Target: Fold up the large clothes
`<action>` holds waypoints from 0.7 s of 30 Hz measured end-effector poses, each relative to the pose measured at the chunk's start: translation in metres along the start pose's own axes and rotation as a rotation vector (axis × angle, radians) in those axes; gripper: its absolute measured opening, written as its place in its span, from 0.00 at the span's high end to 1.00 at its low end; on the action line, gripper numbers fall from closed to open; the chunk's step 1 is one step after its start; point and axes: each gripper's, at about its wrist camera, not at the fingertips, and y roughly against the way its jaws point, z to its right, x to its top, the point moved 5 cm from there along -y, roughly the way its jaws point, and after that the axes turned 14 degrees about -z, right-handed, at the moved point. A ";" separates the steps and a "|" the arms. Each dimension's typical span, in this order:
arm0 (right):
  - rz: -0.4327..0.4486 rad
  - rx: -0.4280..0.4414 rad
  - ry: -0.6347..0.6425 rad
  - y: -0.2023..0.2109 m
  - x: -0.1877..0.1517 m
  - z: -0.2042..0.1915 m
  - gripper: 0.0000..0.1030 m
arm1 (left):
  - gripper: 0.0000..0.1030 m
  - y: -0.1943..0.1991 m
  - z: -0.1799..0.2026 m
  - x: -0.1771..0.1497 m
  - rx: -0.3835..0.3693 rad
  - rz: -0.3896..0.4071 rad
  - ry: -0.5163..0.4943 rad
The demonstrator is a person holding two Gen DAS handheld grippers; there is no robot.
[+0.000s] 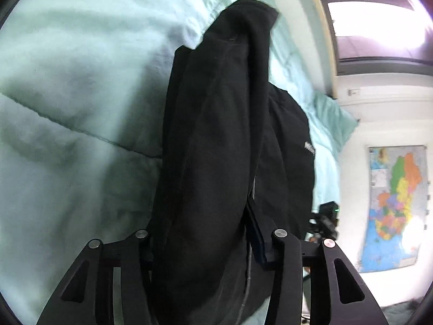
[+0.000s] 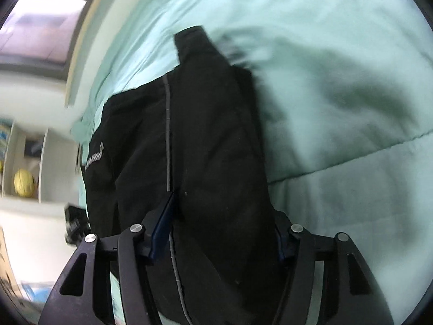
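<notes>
Hanging black jacket [image 1: 211, 140] hides fingers [image 2: 162, 224]; mint quilt [image 1: 67, 108] behind.

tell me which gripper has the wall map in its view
The left gripper: the coloured map hangs at the right of its view. The right gripper sees a shelf with a yellow ball instead.

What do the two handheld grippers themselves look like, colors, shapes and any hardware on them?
Both are matte black. The left gripper has flat angular linkage bars with triangular cut-outs, joined by round silver pivot pins, and a dark blue pad on its fingers. The right gripper is the same build: black bars, silver pins, blue pads. No hand or sleeve shows.
</notes>
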 end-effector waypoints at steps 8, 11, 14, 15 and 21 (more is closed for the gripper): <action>-0.092 0.077 -0.042 -0.032 0.025 0.016 0.27 | 0.45 -0.025 -0.010 0.016 0.005 -0.041 0.037; -0.050 0.094 -0.029 -0.026 0.016 0.014 0.42 | 0.59 -0.017 0.002 0.009 0.031 0.006 0.000; 0.006 0.095 0.036 -0.011 0.000 -0.004 0.61 | 0.66 -0.001 0.027 -0.005 -0.008 0.059 -0.041; 0.024 0.089 0.054 -0.005 -0.005 -0.011 0.63 | 0.66 0.004 0.037 -0.010 -0.021 0.071 -0.060; 0.116 0.076 0.163 0.041 -0.052 -0.066 0.70 | 0.68 0.033 0.110 -0.058 -0.034 0.118 -0.203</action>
